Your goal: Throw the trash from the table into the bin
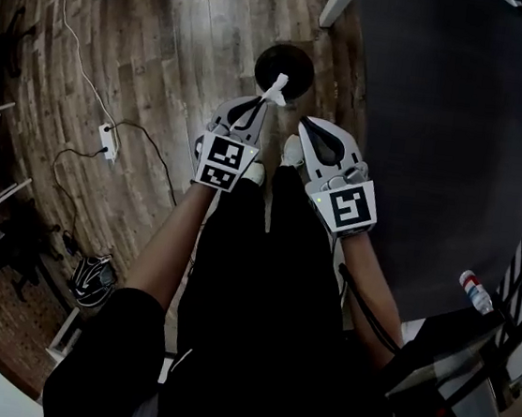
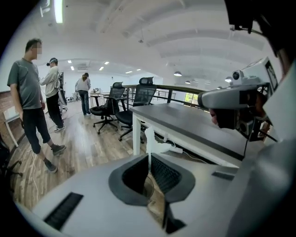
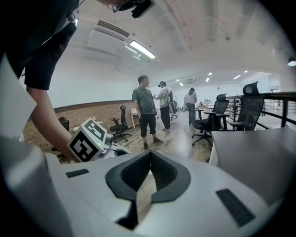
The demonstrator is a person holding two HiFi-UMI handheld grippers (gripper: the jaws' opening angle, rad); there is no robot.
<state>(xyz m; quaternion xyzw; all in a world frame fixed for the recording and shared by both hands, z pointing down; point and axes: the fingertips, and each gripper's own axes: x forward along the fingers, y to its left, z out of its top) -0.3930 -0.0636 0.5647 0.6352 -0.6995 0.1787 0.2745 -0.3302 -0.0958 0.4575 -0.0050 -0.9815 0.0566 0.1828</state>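
The paper scrap [image 1: 277, 87] [image 2: 151, 139] is a narrow, crumpled white strip. Its long axis is aligned with the jaws of the left gripper [image 1: 262, 104] [image 2: 149, 156]. One end is clamped at the fingertips, and the free end is pointed away from the person toward the bin [image 1: 298, 61]. In the head view the free end is seen over the near rim of the bin. In the left gripper view the strip is seen standing out ahead of the jaws and bent to the right at its tip.

The bin is round, dark and open at the top. It is set on a floor [image 1: 169, 31] of worn wood planks. A table [image 1: 440, 130] with a smooth, dark grey matte top is located just right of the bin.

The left gripper is held on the person's side of the bin, its tips near the bin's rim as seen from above. Its jaws are closed almost fully, and the thin strip is pinched between the ribbed black pads [image 2: 163, 173]. The right gripper [image 1: 303, 123] [image 3: 149, 152] is held beside it, slightly farther from the bin. Its jaws are brought together, and nothing is held between them.
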